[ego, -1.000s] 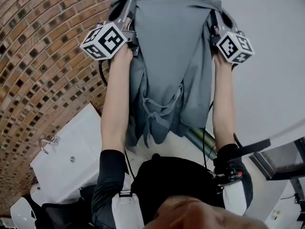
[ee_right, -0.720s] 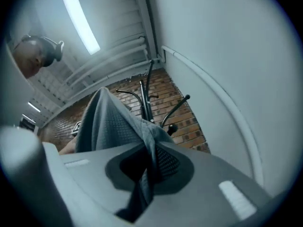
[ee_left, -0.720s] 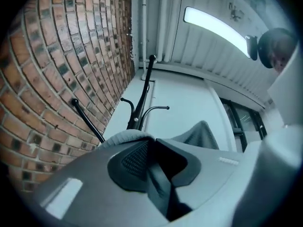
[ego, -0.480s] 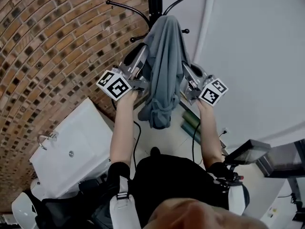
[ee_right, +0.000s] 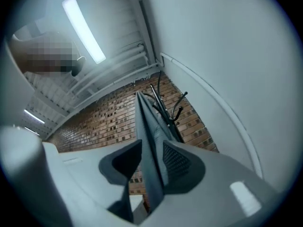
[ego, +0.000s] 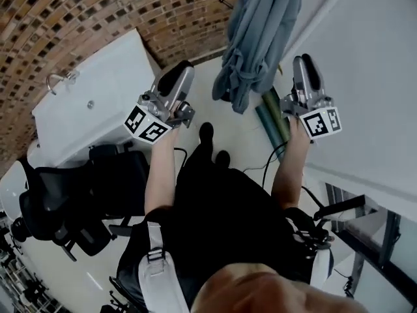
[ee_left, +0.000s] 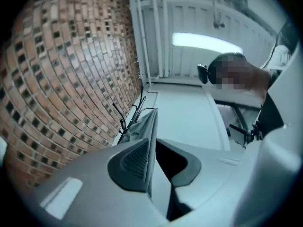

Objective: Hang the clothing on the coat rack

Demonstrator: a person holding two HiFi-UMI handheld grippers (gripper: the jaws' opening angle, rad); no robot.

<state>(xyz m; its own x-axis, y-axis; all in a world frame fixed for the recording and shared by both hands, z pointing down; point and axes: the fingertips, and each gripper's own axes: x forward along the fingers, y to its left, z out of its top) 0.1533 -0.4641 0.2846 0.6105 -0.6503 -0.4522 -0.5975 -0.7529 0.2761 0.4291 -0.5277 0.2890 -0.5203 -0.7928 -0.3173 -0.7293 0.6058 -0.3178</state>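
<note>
The grey garment (ego: 257,38) hangs in a bunch at the top centre of the head view, its top cut off by the frame. One thin black hook of the coat rack (ego: 225,2) shows beside it. My left gripper (ego: 179,70) is well to its left and lower, open and empty. My right gripper (ego: 303,60) is just right of the cloth's lower part, and its jaws are opening. In the right gripper view the garment (ee_right: 144,122) shows as a grey strip in the gap, with neither pad pressing on it. The rack (ee_left: 124,122) and the garment (ee_left: 144,124) appear far off past the left jaws.
A white basin unit (ego: 98,96) with a tap (ego: 58,80) stands at the left against the brick wall (ego: 78,12). A black office chair (ego: 58,201) is lower left. Green rolls (ego: 273,116) lie on the floor by the white wall (ego: 365,57).
Both grippers have left the garment's upper part and dropped back and down. The garment now hangs bunched from the rack on its own. The head view has tilted toward the floor.
</note>
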